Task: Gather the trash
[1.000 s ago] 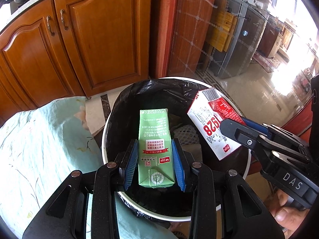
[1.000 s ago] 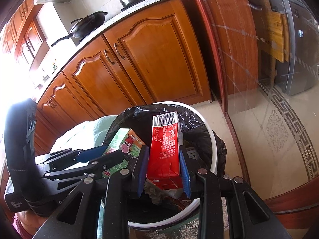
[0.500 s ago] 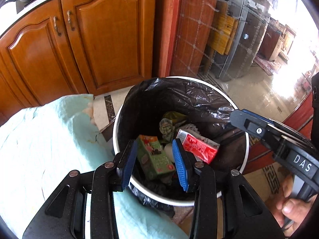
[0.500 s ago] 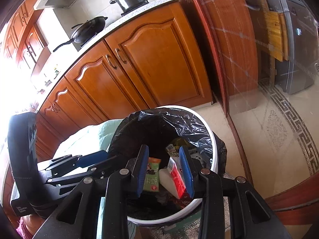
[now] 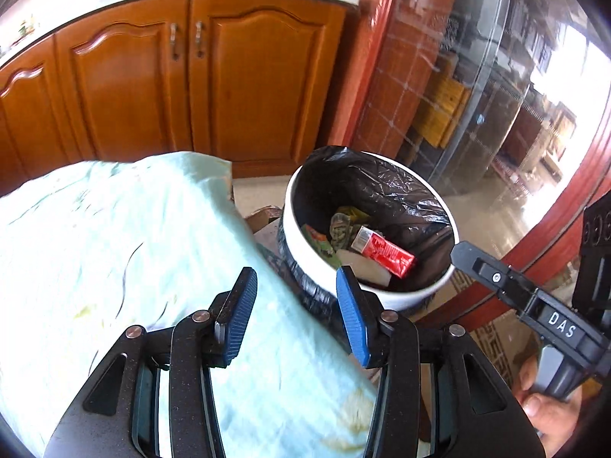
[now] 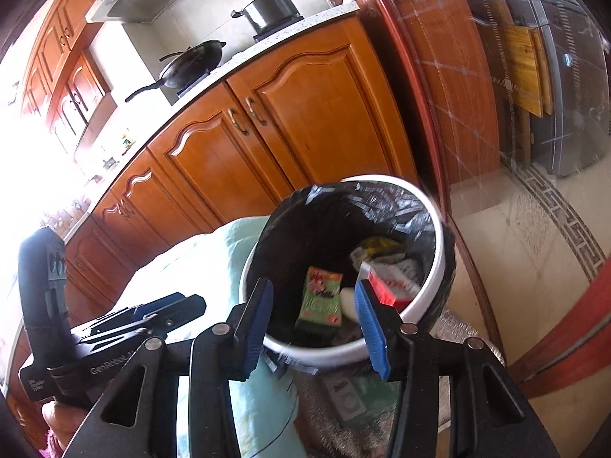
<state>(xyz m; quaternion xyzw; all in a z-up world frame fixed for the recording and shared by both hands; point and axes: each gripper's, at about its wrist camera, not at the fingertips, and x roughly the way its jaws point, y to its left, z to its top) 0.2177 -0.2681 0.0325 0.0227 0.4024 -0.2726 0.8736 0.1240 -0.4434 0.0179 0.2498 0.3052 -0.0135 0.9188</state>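
Left gripper [image 5: 294, 305] was seen over the pale green cloth [image 5: 114, 248], jaws opening, nothing between them. Right gripper [image 6: 313, 324] was seen at the near rim of the white bin [image 6: 439, 267], jaws likewise opening and empty. Both cartons were found inside the black liner: the green carton [image 6: 320, 301] toward the left gripper's side, the red carton [image 5: 385, 252] beyond it, long axis slanting across the bin. No further trash was visible on the cloth, so the next target lay outside both views.
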